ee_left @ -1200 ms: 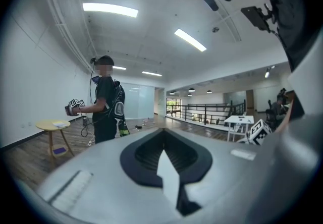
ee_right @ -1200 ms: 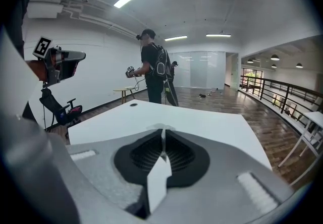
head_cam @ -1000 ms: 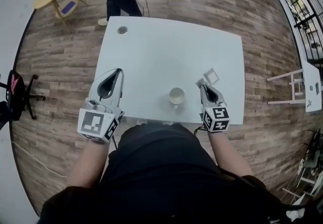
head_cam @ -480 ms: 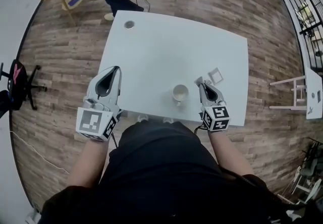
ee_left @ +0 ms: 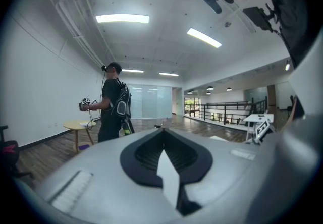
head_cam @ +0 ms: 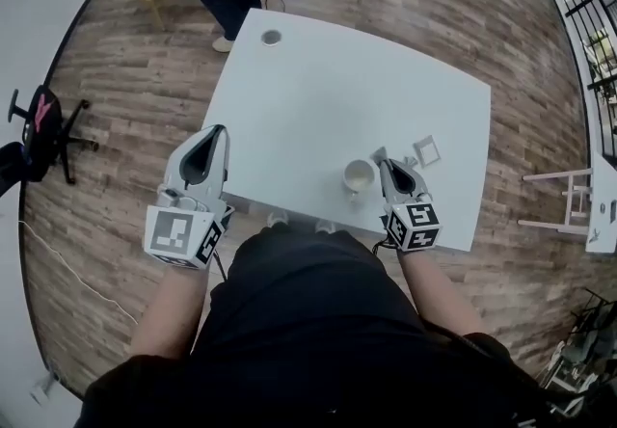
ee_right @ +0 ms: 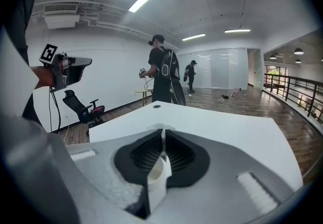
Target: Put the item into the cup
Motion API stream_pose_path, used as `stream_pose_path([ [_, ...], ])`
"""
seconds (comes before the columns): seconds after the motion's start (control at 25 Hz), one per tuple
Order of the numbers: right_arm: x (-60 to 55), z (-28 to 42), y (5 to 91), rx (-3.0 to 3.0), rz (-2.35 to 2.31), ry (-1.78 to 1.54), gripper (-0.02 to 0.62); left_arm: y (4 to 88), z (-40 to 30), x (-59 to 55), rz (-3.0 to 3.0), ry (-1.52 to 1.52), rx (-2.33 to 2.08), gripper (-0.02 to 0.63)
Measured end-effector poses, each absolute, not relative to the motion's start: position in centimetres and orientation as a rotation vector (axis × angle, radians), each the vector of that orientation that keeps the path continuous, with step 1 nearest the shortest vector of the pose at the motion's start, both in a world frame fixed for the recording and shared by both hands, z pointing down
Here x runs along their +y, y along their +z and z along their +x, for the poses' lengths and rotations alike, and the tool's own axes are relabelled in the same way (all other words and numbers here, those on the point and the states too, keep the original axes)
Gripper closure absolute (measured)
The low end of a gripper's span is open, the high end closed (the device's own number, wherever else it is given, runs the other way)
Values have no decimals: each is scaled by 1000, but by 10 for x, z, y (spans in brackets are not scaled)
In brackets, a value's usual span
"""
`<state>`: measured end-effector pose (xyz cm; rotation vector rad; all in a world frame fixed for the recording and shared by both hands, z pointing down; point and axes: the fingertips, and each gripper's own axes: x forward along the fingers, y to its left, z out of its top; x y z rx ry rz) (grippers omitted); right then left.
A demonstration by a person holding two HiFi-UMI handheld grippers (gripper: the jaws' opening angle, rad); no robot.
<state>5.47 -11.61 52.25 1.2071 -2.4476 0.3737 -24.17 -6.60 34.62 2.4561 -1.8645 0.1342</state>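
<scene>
Not done yet: cup (head_cam: pixel 359 175) stands near the bench (head_cam: pixel 328 98) front edge, right tongs (head_cam: pixel 383 162) pinched shut on a thin pale item (head_cam: pixel 378 154) just beside its rim, left tongs (head_cam: pixel 221 133) closed and empty off the bench's left; drop into cup remains.

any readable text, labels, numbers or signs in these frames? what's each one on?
No words, brands or numbers can be read in any view.
Left gripper cube: black-and-white square markers only, no letters.
Right gripper cube: same kind of markers, no letters.
Cup and flat square piece: no print visible.
</scene>
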Motion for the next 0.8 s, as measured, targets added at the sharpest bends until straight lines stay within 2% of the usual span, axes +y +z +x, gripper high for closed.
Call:
stream_pose_path([
  [0.8, -110, 42, 521, -2471, 1169, 372, 578, 347, -244, -62, 2454, 136, -1876, 607],
])
